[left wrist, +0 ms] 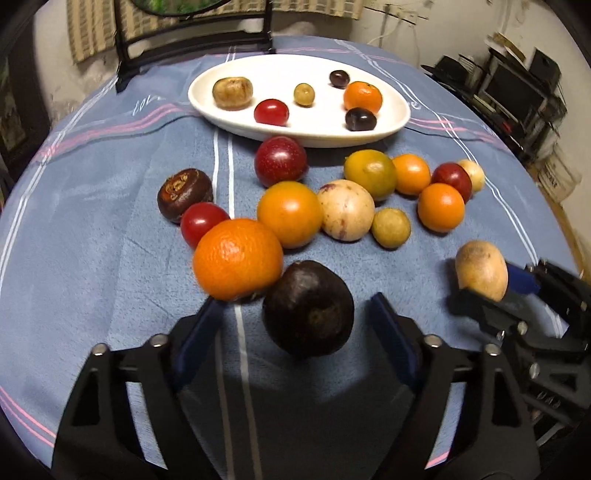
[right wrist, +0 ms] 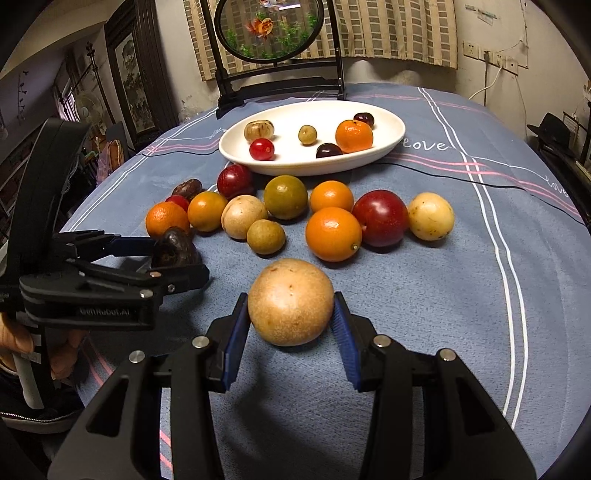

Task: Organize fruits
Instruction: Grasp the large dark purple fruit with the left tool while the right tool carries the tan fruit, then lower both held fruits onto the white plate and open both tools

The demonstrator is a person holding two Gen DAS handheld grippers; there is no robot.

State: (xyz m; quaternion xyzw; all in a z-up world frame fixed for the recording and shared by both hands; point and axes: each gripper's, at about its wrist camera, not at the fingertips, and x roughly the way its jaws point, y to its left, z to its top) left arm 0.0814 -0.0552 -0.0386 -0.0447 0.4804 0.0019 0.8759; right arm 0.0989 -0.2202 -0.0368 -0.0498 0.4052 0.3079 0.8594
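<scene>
So far: we count six small fruits in the white dish [right wrist: 384,147] near the far edge of the surface [right wrist: 480,295].
Left to do: about fifteen fruits lie loose in a cluster in front of the dish.
Right gripper [right wrist: 291,332]: we see its pads closed on a tan round fruit [right wrist: 290,301] near the near edge.
Left gripper [left wrist: 295,325]: partly open around a dark round fruit [left wrist: 308,308]; we see gaps at both pads, so nothing is gripped.
In the way: a big orange [left wrist: 238,258] touches the dark fruit; the cluster lies between us and the dish.
Around: a framed round ornament [right wrist: 267,27] stands past the dish.
</scene>
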